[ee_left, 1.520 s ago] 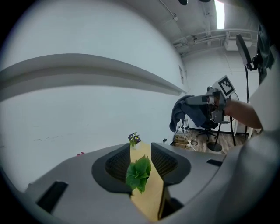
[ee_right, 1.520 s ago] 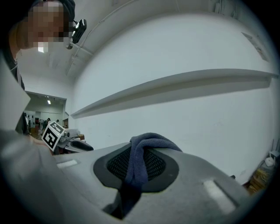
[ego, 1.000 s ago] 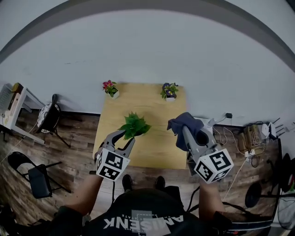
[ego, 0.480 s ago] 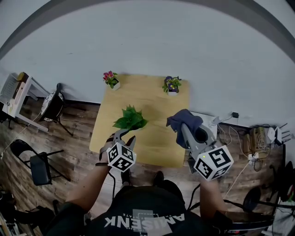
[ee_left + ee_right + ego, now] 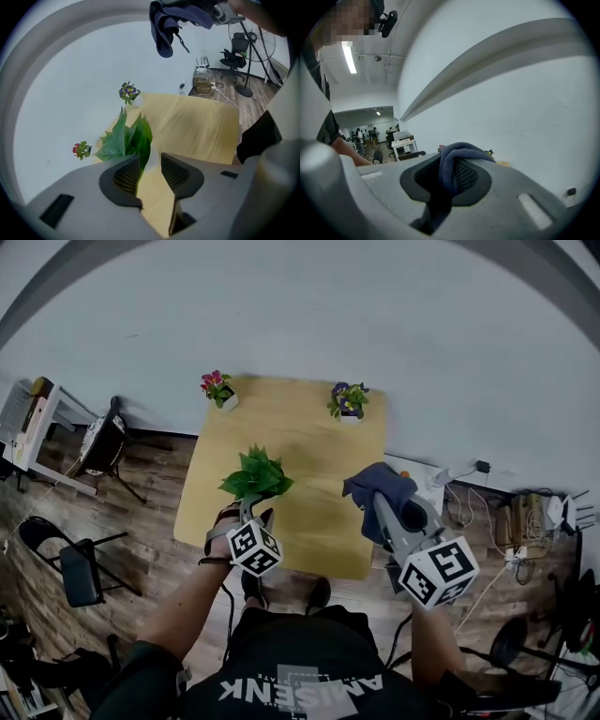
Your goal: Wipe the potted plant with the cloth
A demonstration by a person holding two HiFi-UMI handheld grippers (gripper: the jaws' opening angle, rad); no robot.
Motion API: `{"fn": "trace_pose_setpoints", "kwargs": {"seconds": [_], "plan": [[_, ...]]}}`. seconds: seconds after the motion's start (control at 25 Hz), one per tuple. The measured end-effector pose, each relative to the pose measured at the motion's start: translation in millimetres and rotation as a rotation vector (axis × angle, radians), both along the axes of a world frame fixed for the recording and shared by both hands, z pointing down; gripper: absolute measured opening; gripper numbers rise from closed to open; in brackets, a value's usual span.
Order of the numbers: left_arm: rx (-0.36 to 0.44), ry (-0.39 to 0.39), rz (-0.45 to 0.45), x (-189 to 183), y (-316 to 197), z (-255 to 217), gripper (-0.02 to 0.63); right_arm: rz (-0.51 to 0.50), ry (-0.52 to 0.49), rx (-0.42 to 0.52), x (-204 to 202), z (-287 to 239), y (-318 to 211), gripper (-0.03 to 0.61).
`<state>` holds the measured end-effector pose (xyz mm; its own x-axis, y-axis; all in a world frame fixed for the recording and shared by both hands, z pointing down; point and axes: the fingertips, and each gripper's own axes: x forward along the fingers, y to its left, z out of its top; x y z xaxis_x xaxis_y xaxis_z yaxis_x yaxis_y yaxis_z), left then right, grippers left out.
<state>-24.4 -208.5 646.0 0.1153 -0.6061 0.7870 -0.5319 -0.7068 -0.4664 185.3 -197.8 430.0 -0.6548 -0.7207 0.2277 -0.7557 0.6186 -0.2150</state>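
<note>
Head view first: the left gripper (image 5: 248, 514) sits right under the potted plant (image 5: 253, 474), with the leaves fanning out just past its fingertips over the table (image 5: 309, 442). Off to the side, well apart from those leaves, the right gripper (image 5: 378, 502) carries the cloth (image 5: 380, 482), bunched over its fingertips. I'd say it's parked clear until the plant is steadied.

Left gripper view now: the jaws are a little apart, with bare tabletop showing through the slit. One leaf edge runs down beside the left pad, and the plant's base is out of sight behind that finger. The spray's long axis carries on from the line of the jaws, leaf tips pointing away from the fingers. The cloth dangles high above the fingertips, touching nothing.

Right gripper view: the jaws are clamped on a thick fold of cloth, which loops over the pads and trails down between them
</note>
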Motion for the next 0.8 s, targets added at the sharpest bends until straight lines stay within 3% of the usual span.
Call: {"fn": "trace_pose_setpoints", "kwargs": {"seconds": [0.28, 0.8], "plan": [[-0.010, -0.129, 0.060, -1, -12, 23, 0.110, -0.008, 0.018, -0.016, 5, 11, -7, 0.044], [-0.102, -0.184, 0.093, -2, -22, 47, 0.104, -0.009, 0.020, -0.033, 7, 23, -11, 0.043]]}}
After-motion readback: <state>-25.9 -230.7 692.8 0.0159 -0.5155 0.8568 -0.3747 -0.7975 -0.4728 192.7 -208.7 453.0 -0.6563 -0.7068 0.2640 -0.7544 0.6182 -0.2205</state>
